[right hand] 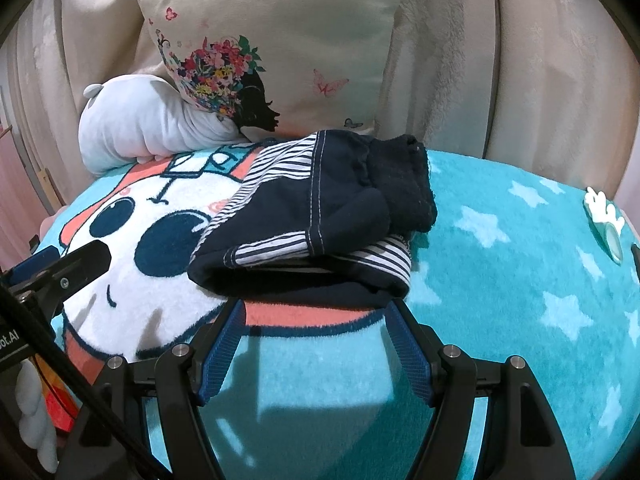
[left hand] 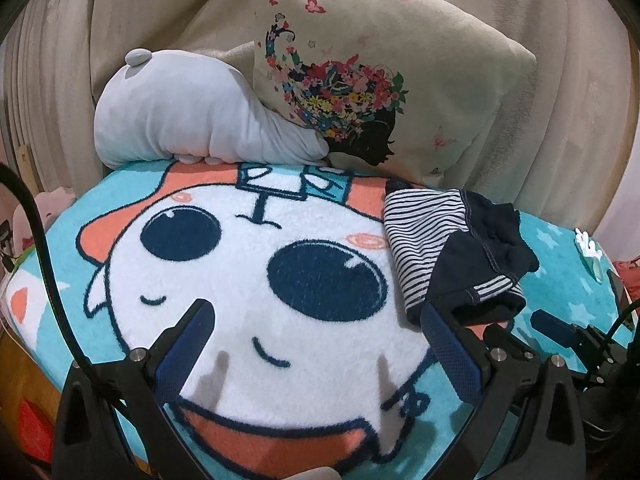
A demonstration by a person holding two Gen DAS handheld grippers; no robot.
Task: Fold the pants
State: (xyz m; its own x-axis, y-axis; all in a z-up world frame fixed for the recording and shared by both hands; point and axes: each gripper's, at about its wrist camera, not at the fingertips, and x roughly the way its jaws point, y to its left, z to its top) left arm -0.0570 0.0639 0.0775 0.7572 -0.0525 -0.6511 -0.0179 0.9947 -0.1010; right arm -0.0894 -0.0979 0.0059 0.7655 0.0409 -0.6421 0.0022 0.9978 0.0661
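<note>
Two grippers hang over a fleecy blanket (right hand: 520, 240) printed with a cartoon face and pale stars on turquoise, and most of that surface is bare: the whole starred stretch on the right of the right wrist view lies open, as does the white face area under the left gripper (left hand: 316, 312). The pants (right hand: 320, 216) (navy with striped panels, bunched into a rough bundle) lie toward the far middle of the blanket, their near hem just beyond the right gripper (right hand: 314, 304). Behind them a butterfly-print cushion (right hand: 280, 40) leans against pale curtains (right hand: 540, 60), with a grey plush toy (right hand: 132, 120) beside it, touching the cushion's lower corner. At the blanket's right edge a small white and mint object (right hand: 604, 216) is too distorted to identify, and whatever supports the blanket is hidden. Both views are cut off at their corners by the lens. The left gripper's jaws stand wide apart with nothing between them. The right gripper's jaws are also spread, holding nothing, their tips close to the pants' hem; whether they touch it is unclear.
</note>
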